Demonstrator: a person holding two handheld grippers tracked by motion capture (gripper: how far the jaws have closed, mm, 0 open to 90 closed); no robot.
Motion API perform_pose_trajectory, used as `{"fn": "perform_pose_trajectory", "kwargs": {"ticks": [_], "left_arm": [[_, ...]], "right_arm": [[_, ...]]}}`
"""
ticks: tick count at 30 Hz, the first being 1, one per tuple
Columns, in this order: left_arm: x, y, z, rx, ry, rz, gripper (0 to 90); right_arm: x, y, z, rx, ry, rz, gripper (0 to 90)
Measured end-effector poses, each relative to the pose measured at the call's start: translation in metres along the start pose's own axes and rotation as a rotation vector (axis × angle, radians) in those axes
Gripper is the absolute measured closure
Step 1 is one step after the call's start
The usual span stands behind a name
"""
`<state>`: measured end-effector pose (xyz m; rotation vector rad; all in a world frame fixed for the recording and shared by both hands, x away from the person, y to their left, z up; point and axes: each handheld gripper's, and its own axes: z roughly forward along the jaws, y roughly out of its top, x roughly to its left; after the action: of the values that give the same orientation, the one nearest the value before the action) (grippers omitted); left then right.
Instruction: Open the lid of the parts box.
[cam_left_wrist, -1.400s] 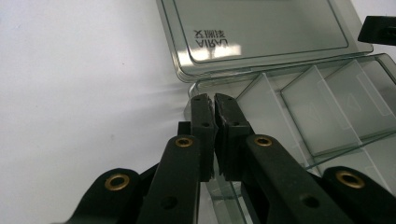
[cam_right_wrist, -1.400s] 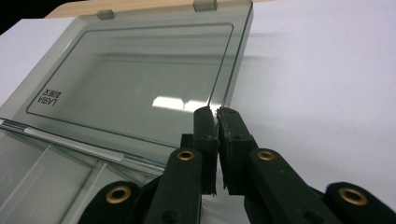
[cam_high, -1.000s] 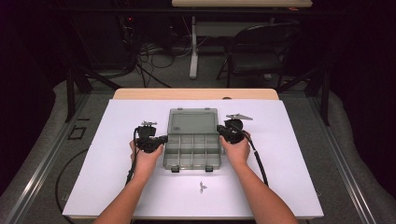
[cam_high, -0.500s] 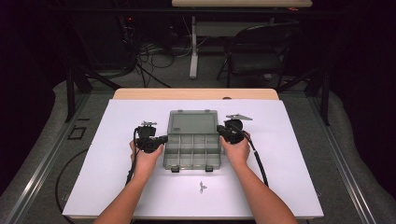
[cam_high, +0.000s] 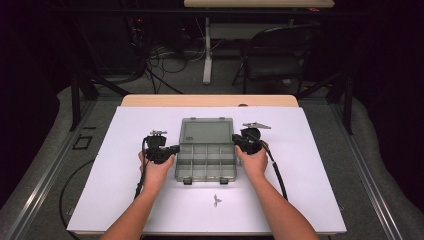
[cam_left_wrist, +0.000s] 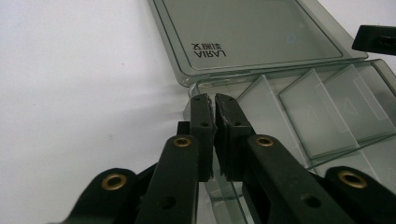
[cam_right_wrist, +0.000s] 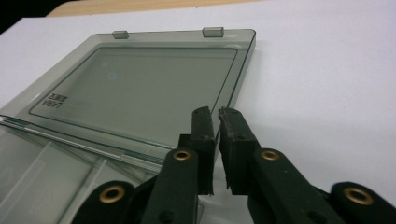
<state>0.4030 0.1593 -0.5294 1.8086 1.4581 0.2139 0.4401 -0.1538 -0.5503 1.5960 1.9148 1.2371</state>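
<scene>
The desk (cam_high: 125, 200) is covered by a white sheet, with a bare strip of wood along its far edge. Near the middle of it, a little toward the far edge, lies a clear grey compartment box (cam_high: 206, 162), opened flat: its lid (cam_high: 207, 131) lies back toward the far edge and the divided tray faces the near edge, two latches on its front wall. The tray compartments look empty, though the tinted plastic makes that hard to judge.

The left tool (cam_high: 170, 149) sits at the left side wall of the tray, held in the person's left hand (cam_high: 156, 170). In the left gripper view its jaws stand almost together over the rim of that wall near the hinge corner, a thin slit between the pads; they have just been easing open, and whether the wall is pinched I cannot tell.

The right tool (cam_high: 238, 141) is at the tray's right wall, in the right hand (cam_high: 254, 161). The right gripper view shows its jaws parted by a narrow gap, just opened a little, above the box's hinge edge with nothing clearly pressed between them.

A small dark object (cam_high: 216, 200) lies on the sheet toward the near edge, in front of the box.
</scene>
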Motion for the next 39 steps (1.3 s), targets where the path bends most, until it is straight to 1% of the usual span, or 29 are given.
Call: {"fn": "perform_pose_trajectory", "kwargs": {"ticks": [2,5,6,8,10,12,13,15,17,19,20,21,23,25,26,27,28,29,30,31,32,33,35,36,37,38,39], "left_arm": [[0.001,0.0,0.0,0.002,0.008,0.006,82.8],[0.001,0.0,-0.001,0.002,0.012,0.002,80.0],[0.001,0.0,-0.001,0.002,0.015,0.006,78.9],[0.001,0.0,-0.003,0.002,0.014,0.011,77.6],[0.0,-0.001,-0.005,-0.004,0.013,0.014,75.6],[0.0,0.0,-0.007,-0.006,0.012,0.018,72.1],[0.0,0.0,-0.008,-0.009,0.009,0.018,70.1],[-0.001,0.0,-0.011,-0.012,0.004,0.019,66.3],[-0.001,0.0,-0.013,-0.01,0.004,0.022,62.0],[-0.002,-0.001,-0.016,-0.017,0.005,0.031,58.0],[-0.002,-0.001,-0.018,-0.016,0.008,0.039,55.5],[-0.003,-0.002,-0.02,-0.018,0.009,0.043,54.1],[-0.003,-0.004,-0.024,-0.029,0.018,0.097,51.4],[-0.003,-0.007,-0.028,-0.043,0.018,0.137,48.0],[-0.002,-0.009,-0.03,-0.048,0.018,0.148,47.3],[-0.001,-0.012,-0.034,-0.043,0.009,0.158,47.2],[0.001,-0.015,-0.036,-0.035,0.008,0.165,47.5],[0.003,-0.017,-0.038,-0.025,0.001,0.163,47.7],[0.005,-0.019,-0.04,-0.025,-0.024,0.165,48.7],[0.007,-0.022,-0.042,-0.035,-0.034,0.17,48.7],[0.008,-0.024,-0.045,-0.047,-0.019,0.183,47.7],[0.01,-0.026,-0.048,-0.052,-0.012,0.191,45.9],[0.011,-0.029,-0.052,-0.057,-0.042,0.172,44.7],[0.011,-0.031,-0.055,-0.062,-0.066,0.148,43.8],[0.011,-0.033,-0.057,-0.056,-0.09,0.137,40.8],[0.01,-0.034,-0.059,-0.054,-0.104,0.139,38.8],[0.008,-0.037,-0.061,-0.055,-0.114,0.153,38.7]], "right_arm": [[0.0,0.001,-0.005,-0.016,0.005,-0.013,81.9],[0.0,0.001,-0.012,-0.031,-0.001,-0.033,79.4],[0.0,0.001,-0.014,-0.034,-0.001,-0.033,78.2],[-0.001,0.001,-0.02,-0.046,0.005,-0.033,76.0],[-0.001,0.001,-0.028,-0.05,0.016,-0.053,72.3],[0.001,0.0,-0.035,-0.049,0.011,-0.094,68.7],[0.002,0.0,-0.039,-0.05,0.004,-0.132,67.6],[0.002,-0.001,-0.048,-0.062,0.0,-0.173,65.2],[0.002,-0.004,-0.054,-0.067,-0.005,-0.194,62.9],[0.0,-0.006,-0.058,-0.061,-0.001,-0.196,60.2],[0.0,-0.007,-0.06,-0.06,0.0,-0.196,59.0],[-0.001,-0.008,-0.063,-0.057,-0.001,-0.207,57.4],[-0.001,-0.01,-0.069,-0.062,-0.002,-0.234,55.5],[0.0,-0.013,-0.075,-0.069,-0.01,-0.261,51.2],[0.0,-0.014,-0.079,-0.071,-0.018,-0.28,49.8],[0.0,-0.015,-0.082,-0.064,-0.017,-0.294,50.9],[0.0,-0.017,-0.086,-0.059,0.005,-0.295,51.0],[0.0,-0.018,-0.089,-0.061,0.019,-0.299,50.6],[0.0,-0.02,-0.092,-0.073,0.025,-0.304,50.3],[-0.001,-0.021,-0.095,-0.08,0.034,-0.311,49.2],[0.0,-0.022,-0.098,-0.078,0.042,-0.313,48.1],[0.0,-0.023,-0.101,-0.075,0.04,-0.326,47.6],[0.002,-0.026,-0.107,-0.081,0.039,-0.342,45.6],[0.003,-0.027,-0.11,-0.08,0.04,-0.337,45.3],[0.003,-0.029,-0.114,-0.073,0.043,-0.333,44.6],[0.004,-0.031,-0.117,-0.067,0.051,-0.326,42.7],[0.003,-0.032,-0.119,-0.065,0.055,-0.333,40.7]]}}
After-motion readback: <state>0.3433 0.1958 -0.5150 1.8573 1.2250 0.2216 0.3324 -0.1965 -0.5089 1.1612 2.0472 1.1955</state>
